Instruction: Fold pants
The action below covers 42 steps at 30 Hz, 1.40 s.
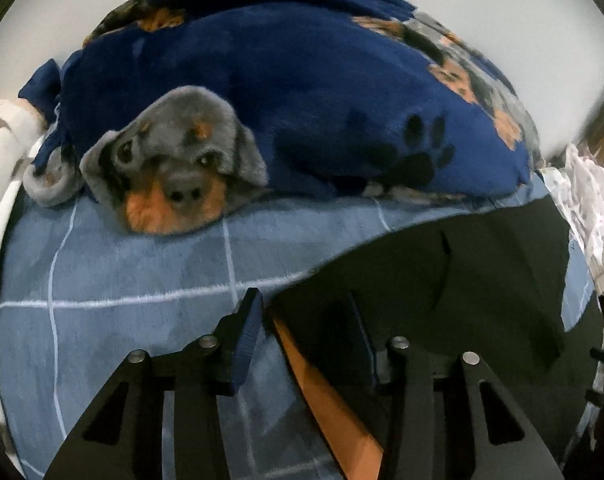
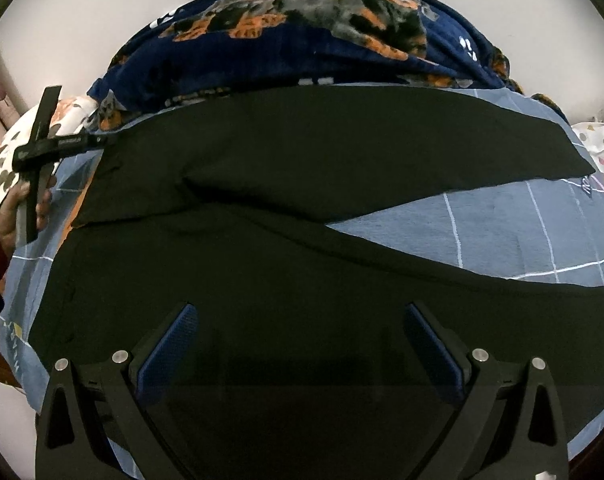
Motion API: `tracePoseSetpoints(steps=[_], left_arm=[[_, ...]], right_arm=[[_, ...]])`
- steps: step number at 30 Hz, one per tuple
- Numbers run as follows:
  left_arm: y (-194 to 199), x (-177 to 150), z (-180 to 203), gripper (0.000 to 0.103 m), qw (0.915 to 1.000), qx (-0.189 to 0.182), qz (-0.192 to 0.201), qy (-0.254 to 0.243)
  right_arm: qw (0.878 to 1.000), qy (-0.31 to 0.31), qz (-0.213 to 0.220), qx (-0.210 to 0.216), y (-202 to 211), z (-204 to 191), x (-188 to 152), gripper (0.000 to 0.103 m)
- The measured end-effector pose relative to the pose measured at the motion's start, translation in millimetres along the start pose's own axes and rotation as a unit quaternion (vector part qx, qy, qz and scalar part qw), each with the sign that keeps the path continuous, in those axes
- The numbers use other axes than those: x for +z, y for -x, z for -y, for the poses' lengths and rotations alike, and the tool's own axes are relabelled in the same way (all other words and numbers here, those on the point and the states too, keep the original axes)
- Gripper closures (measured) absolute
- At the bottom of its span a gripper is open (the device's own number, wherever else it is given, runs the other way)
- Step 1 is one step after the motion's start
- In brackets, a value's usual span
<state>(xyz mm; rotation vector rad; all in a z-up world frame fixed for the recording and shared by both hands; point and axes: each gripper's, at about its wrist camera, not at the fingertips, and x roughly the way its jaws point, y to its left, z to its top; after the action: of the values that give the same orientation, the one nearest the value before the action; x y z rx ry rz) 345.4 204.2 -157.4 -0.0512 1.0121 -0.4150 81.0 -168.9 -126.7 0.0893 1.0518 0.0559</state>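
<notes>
Black pants (image 2: 302,168) lie spread on a blue checked bed sheet (image 2: 482,224), the two legs splayed apart toward the right. My right gripper (image 2: 302,320) is open just above the near leg, fingers wide apart. My left gripper (image 1: 306,312) is open at the pants' corner (image 1: 442,264), its right finger over the black cloth, its left finger over the sheet (image 1: 122,264). The left gripper also shows in the right wrist view (image 2: 42,148), at the pants' far left end.
A navy fleece blanket with a dog print (image 1: 302,80) is bunched along the back of the bed; it also shows in the right wrist view (image 2: 302,40). An orange patch (image 1: 322,392) lies under the left gripper. White patterned cloth (image 1: 586,200) sits at the right edge.
</notes>
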Motion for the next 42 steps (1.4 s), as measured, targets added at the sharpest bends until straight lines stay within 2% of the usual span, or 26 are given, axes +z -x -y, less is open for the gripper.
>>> tracePoseSetpoints(steps=[3, 5, 6, 8, 12, 14, 15, 16, 17, 18, 21, 24, 27, 29, 30, 31, 32, 34, 39, 42], left_arm=[[4, 5, -6, 0.057, 0.9998, -0.014, 0.006, 0.013], [11, 7, -8, 0.051, 0.9996, -0.021, 0.014, 0.015], [12, 7, -8, 0.044, 0.9998, -0.009, 0.017, 0.012], [13, 7, -11, 0.042, 0.9996, 0.014, 0.024, 0.005], [5, 3, -12, 0.042, 0.9993, -0.034, -0.001, 0.014], [-11, 2, 0, 0.042, 0.9993, -0.02, -0.032, -0.007], [-11, 1, 4, 0.043, 0.9994, -0.009, -0.028, -0.018], [-9, 0, 9, 0.068, 0.9995, -0.001, -0.015, -0.029], [-7, 0, 14, 0.085, 0.9995, -0.001, -0.008, -0.031], [-4, 1, 16, 0.09, 0.9998, 0.002, -0.002, -0.021], [17, -4, 31, 0.093, 0.9992, 0.018, 0.035, -0.012], [58, -19, 55, 0.093, 0.996, 0.0, 0.087, -0.022], [107, -47, 87, 0.093, 0.9897, -0.043, 0.133, -0.03], [134, -68, 106, 0.093, 0.9848, -0.073, 0.155, -0.025], [144, -76, 112, 0.093, 0.9831, -0.085, 0.161, -0.022], [153, -85, 117, 0.093, 0.9818, -0.097, 0.162, -0.018], [164, -94, 121, 0.093, 0.9811, -0.104, 0.162, -0.016], [174, -115, 131, 0.093, 0.9805, -0.112, 0.162, -0.006], [179, -149, 149, 0.093, 0.9819, -0.123, 0.143, 0.016], [178, -160, 155, 0.093, 0.984, -0.12, 0.131, 0.017]], right_arm=[[1.0, 0.001, -0.003, 0.002, -3, -1, 1, 0.001], [1.0, 0.002, -0.004, 0.0, -4, -1, 1, 0.001], [1.0, 0.002, -0.004, -0.001, -4, 0, 1, 0.001], [1.0, -0.003, -0.007, 0.001, -6, 2, 1, 0.001], [1.0, -0.006, -0.012, 0.004, -10, 3, 0, 0.001], [1.0, -0.005, -0.014, 0.004, -12, 2, 1, 0.001], [1.0, -0.004, -0.014, 0.006, -12, 1, 1, 0.001], [1.0, -0.003, -0.014, 0.007, -12, 0, 1, 0.001], [1.0, -0.003, -0.013, 0.007, -11, 1, 2, 0.001], [1.0, -0.001, -0.011, 0.007, -10, 1, 2, 0.001], [1.0, 0.0, -0.007, 0.008, -9, 3, 6, 0.001], [0.998, -0.025, -0.001, 0.056, -5, 16, 20, 0.001], [0.989, -0.073, 0.019, 0.13, 1, 35, 51, 0.001], [0.979, -0.107, 0.026, 0.172, 0, 47, 71, 0.002], [0.97, -0.132, 0.028, 0.201, -2, 56, 84, 0.004], [0.963, -0.149, 0.03, 0.222, -6, 62, 95, 0.012], [0.958, -0.161, 0.029, 0.234, -10, 66, 103, 0.026], [0.944, -0.196, 0.015, 0.266, -25, 77, 122, 0.038], [0.901, -0.29, -0.015, 0.323, -66, 105, 141, 0.039], [0.887, -0.324, -0.023, 0.329, -81, 116, 148, 0.038]])
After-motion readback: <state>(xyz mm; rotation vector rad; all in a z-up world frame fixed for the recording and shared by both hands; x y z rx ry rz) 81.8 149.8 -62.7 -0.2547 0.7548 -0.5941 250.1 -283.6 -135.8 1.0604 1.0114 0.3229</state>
